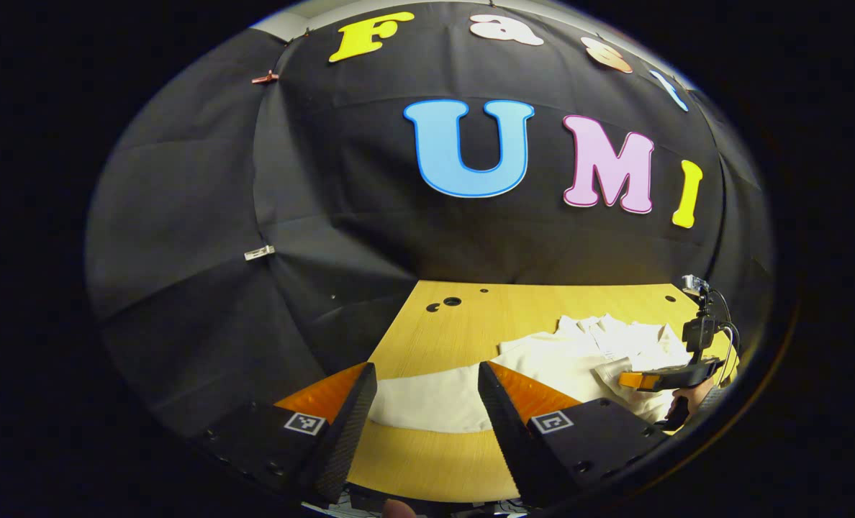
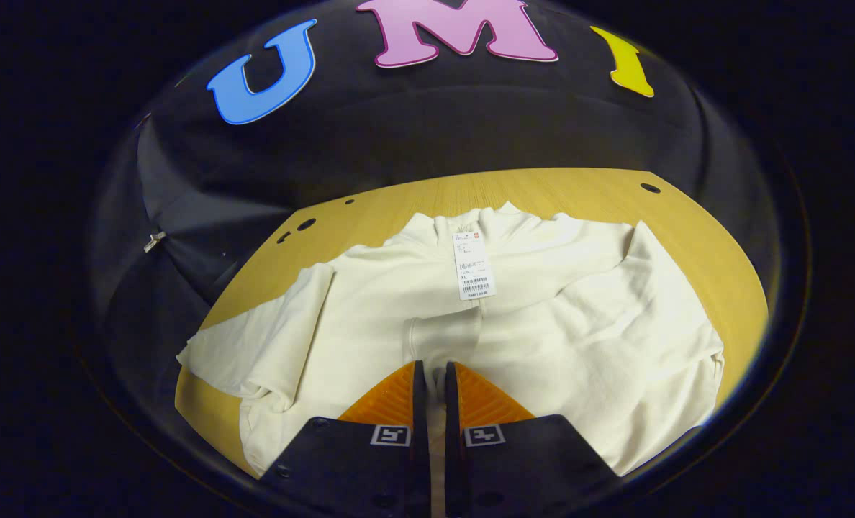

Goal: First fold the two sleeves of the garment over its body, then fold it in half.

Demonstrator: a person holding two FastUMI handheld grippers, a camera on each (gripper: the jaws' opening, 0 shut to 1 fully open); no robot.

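Observation:
A white garment (image 2: 543,288) lies on the wooden table (image 2: 543,191), collar away from me, with a paper tag (image 2: 474,270) at the neck. One sleeve is folded across the body, and its cuff (image 2: 442,334) sits right in front of my right gripper (image 2: 435,365). That gripper is shut, with white cloth pinched between its fingers. The other sleeve (image 2: 255,338) lies spread out to the left. In the left gripper view that sleeve (image 1: 427,399) lies just beyond my left gripper (image 1: 426,368), which is open and above the table. The right gripper (image 1: 668,378) and a hand are at the far right.
Small round holes (image 1: 451,301) mark the table's far left corner. Black cloth walls close in behind and to the left of the table (image 1: 456,338). Bare wood shows along the near edge under the left gripper.

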